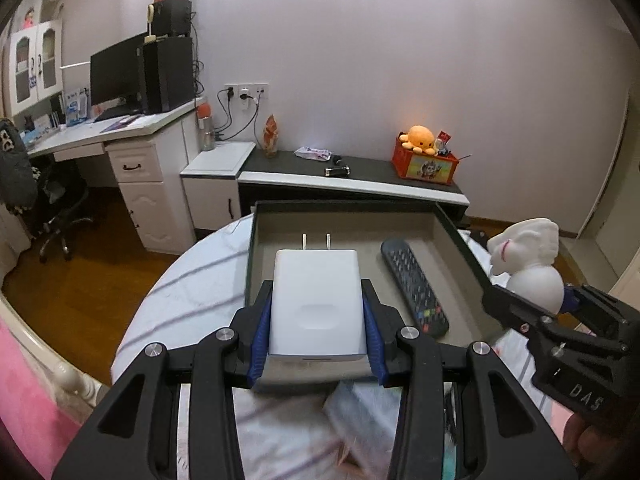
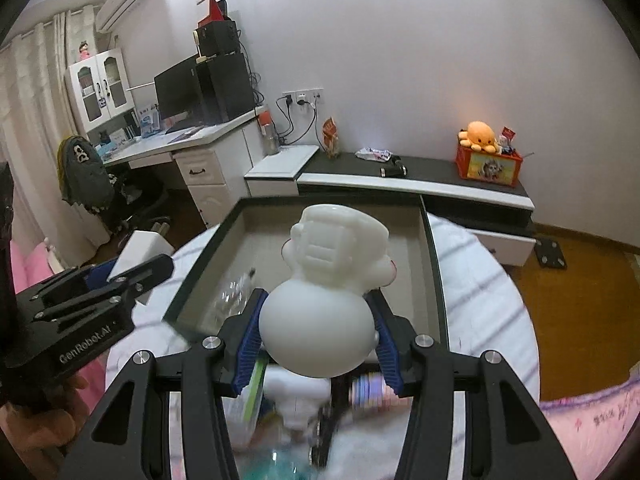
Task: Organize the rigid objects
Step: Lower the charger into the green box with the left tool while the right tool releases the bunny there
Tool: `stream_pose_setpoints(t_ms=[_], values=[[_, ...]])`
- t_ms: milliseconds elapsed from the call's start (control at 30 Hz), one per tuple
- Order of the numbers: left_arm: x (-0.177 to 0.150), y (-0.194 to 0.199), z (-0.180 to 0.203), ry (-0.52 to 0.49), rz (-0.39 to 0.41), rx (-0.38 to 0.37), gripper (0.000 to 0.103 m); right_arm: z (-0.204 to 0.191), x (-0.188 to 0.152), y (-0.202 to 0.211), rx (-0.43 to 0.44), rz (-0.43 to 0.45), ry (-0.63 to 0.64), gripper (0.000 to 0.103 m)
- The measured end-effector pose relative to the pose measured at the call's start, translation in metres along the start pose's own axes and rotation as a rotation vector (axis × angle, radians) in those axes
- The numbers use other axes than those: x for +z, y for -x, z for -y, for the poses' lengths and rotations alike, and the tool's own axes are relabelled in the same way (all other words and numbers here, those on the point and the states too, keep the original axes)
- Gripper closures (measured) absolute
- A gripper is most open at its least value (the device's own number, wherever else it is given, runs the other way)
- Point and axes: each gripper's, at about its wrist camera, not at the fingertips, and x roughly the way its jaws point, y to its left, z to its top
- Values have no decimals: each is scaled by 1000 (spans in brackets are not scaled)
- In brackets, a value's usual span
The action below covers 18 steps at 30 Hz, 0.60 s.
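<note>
Both black two-finger grippers with blue ribbed pads are carrying something right now. Left gripper (image 1: 317,320) is pinching a white rectangular plastic charger block (image 1: 316,300) by its long sides — the pads are pressing on both flanks, and the block is sitting squarely between the fingers. Its long axis is running straight along the fingers, away from the camera, with the two metal prongs (image 1: 316,241) pointing forward toward the far wall of the shallow dark-rimmed grey tray (image 1: 348,206). The charger is hanging over the tray's near-left part, above the round white striped table (image 1: 188,280).

Right gripper (image 2: 318,328) is clamping a glossy white ceramic figurine (image 2: 328,280) around its rounded bulb end — pads are pressing on either side. The figurine's long axis is also lying along the fingers, its sculpted end pointing forward and slightly up, over the middle of the tray.

Inside the tray, a long black remote control (image 1: 414,286) is lying flat, just right of the charger, its axis angling from near-right to far-left.
</note>
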Motion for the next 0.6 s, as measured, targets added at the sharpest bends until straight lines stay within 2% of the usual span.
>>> stream_pose_setpoints(t_ms=[267, 600], values=[[36, -54, 3, 0, -20, 4, 62, 12, 37, -50, 10, -23, -4, 51], [55, -141, 3, 1, -115, -2, 62, 34, 60, -126, -8, -114, -6, 51]])
